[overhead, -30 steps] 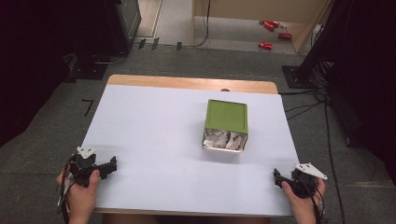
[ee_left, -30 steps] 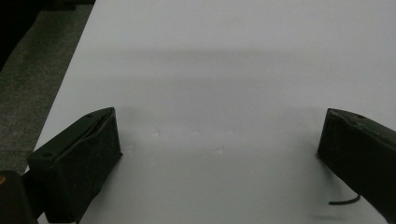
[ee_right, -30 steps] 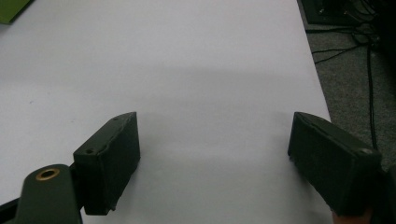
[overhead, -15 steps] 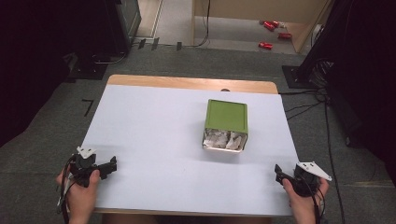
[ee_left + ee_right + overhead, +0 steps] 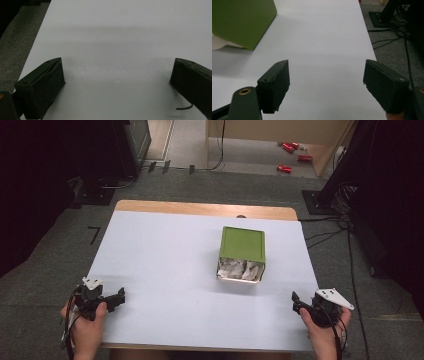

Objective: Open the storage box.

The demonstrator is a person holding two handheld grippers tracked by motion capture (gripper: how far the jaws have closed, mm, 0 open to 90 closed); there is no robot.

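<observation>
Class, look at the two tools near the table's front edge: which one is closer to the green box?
The right tool. The green box lies right of the table's middle, so the left tool is much farther from it.

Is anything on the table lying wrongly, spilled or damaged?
The green box lies on its side, its open end facing the person, with crumpled white paper bulging at the mouth. None has spilled onto the white table; no damage is visible.

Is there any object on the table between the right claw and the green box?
Nothing visible stands in the way. The right claw sits at the near right edge of the table with its jaws apart and empty. Between it and the green box, which lies on its side with white crumpled stuff at its opening, the surface is bare.
</observation>
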